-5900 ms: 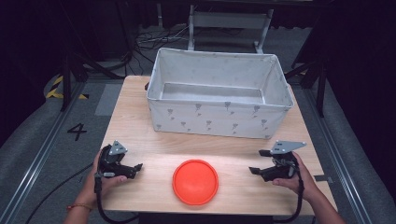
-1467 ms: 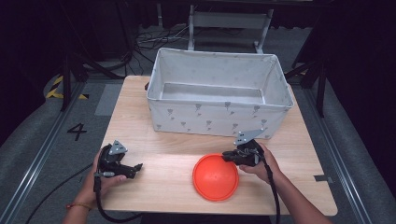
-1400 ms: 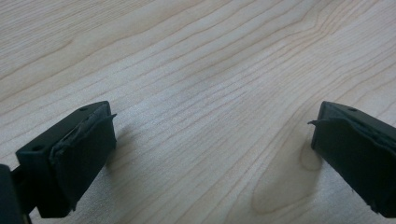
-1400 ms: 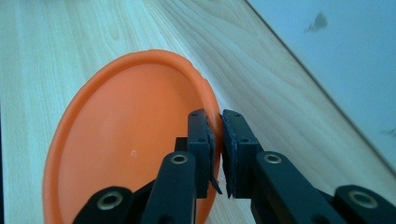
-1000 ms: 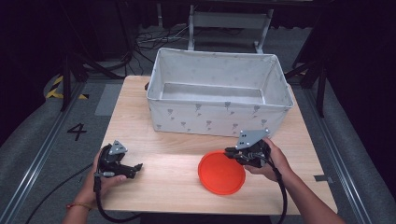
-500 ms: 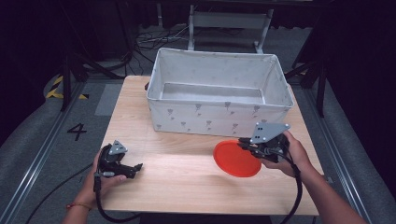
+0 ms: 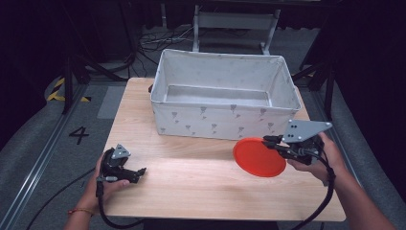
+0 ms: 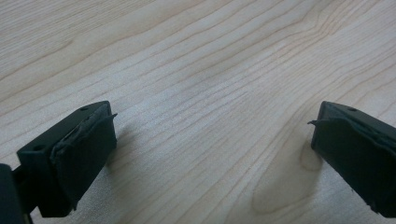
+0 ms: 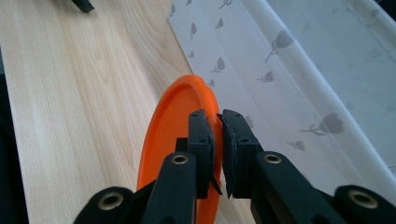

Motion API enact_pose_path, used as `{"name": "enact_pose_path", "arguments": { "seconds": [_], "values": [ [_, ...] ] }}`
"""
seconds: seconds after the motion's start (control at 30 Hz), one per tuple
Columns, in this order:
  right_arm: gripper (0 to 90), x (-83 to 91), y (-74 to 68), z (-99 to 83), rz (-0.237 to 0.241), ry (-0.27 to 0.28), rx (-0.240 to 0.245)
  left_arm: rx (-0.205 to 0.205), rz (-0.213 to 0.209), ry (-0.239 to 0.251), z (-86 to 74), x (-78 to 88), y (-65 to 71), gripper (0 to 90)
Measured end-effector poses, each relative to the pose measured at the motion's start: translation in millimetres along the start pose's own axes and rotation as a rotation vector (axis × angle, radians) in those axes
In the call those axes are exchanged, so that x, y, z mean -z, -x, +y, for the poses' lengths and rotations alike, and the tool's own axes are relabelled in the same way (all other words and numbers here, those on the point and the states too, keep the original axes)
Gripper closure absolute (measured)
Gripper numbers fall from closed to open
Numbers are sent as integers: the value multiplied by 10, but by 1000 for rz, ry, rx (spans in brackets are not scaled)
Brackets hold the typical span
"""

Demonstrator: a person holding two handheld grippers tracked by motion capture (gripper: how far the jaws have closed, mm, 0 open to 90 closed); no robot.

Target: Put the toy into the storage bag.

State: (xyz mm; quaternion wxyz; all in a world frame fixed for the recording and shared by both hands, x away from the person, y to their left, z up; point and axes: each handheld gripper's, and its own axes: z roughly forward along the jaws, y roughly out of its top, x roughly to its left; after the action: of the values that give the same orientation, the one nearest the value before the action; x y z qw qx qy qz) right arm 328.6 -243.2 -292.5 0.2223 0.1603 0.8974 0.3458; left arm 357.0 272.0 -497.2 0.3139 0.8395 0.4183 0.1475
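Right gripper [image 7: 274, 142] holds an orange disc [image 7: 258, 157] clear of the desk [image 7: 201, 187], beside the fabric bin [image 7: 222, 98].

The right gripper's jaws are clamped on the disc's rim, which the right gripper view shows pinched between the black pads [image 9: 204, 140]. The disc hangs tilted, just in front of the bin's near wall at its right end. The bin is white with small grey prints and stands at the far side of the desk. The left gripper [image 7: 136, 174] rests on the near left part of the desk, well apart from the disc, its jaws spread wide over bare wood with nothing between them.
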Motion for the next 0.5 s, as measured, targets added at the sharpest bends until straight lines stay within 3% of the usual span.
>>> {"name": "enact_pose_path", "arguments": {
  "seconds": [0.5],
  "values": [
    [829, 423, 171, 128, -23, 34, -16, 0, 0, 0, 0, 0, 0, 4]
  ]
}}
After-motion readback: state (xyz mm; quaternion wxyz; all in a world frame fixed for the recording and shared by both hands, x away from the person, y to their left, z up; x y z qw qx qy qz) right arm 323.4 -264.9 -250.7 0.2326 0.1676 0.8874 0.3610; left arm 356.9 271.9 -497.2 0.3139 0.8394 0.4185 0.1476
